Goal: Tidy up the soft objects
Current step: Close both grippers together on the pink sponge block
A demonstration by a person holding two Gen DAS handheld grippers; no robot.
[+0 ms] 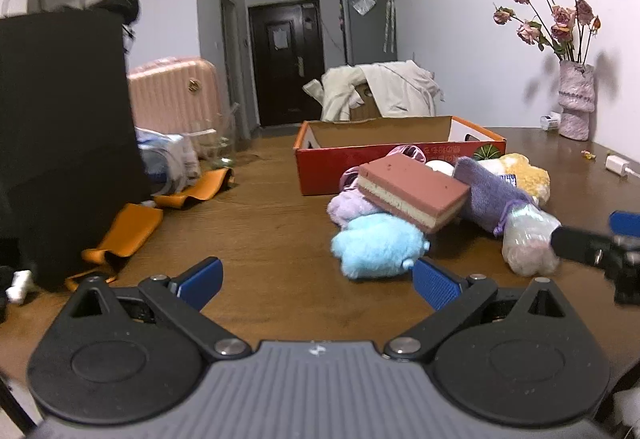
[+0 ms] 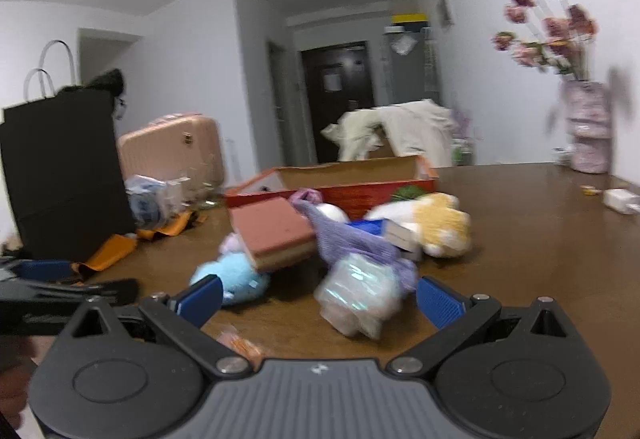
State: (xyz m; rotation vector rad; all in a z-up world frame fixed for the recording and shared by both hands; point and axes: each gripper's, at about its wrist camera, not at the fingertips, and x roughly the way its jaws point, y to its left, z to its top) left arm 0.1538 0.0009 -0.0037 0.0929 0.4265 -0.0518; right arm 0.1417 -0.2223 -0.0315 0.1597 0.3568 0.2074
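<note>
- Soft objects: heaped on wooden table [image 1: 260, 223], right in front of orange cardboard box [image 1: 400, 143], box open-topped and looking empty from here.
- Heap contents, ref. box: pink layered sponge block [image 1: 416, 191] on top, tilted; blue plush [image 1: 380, 249] on the side of the heap away from box, under block's low corner; lilac plush [image 1: 350, 205] beside blue one; purple knit pouch [image 1: 492, 195] across the middle; yellow plush [image 1: 516, 171] touching box front; clear-wrapped soft bundle [image 2: 356, 295] farthest from box.
- Left gripper [image 1: 316, 285]: jaws spread wide, nothing held, low over table, blue plush just ahead of its right pad.
- Right gripper [image 2: 320, 299]: jaws spread wide, empty; wrapped bundle sits between the pads, contact not confirmed. View blurred, so gripper prob. moving.
- Orientation: block's long axis runs roughly diagonal to box front, high end toward box, low corner pointing away from it. Pouch's long axis slants from box toward wrapped bundle, drawstring end away from box.
- Risk 1: block only leaning on plush; pulling blue plush out from under prob. drops or slides it off heap.
- Risk 2: wrap looks slick and squashy; a shallow pinch may slip or squeeze bundle out.
- Risk 3: pouch cord lies near bundle; could snag and drag pouch along.
- Risk 4: both grippers work the same heap, near each other; clash poss.
- Risk 5: small orange scrap [image 2: 240, 345] by right gripper, on the side away from box, could be swept off.
</note>
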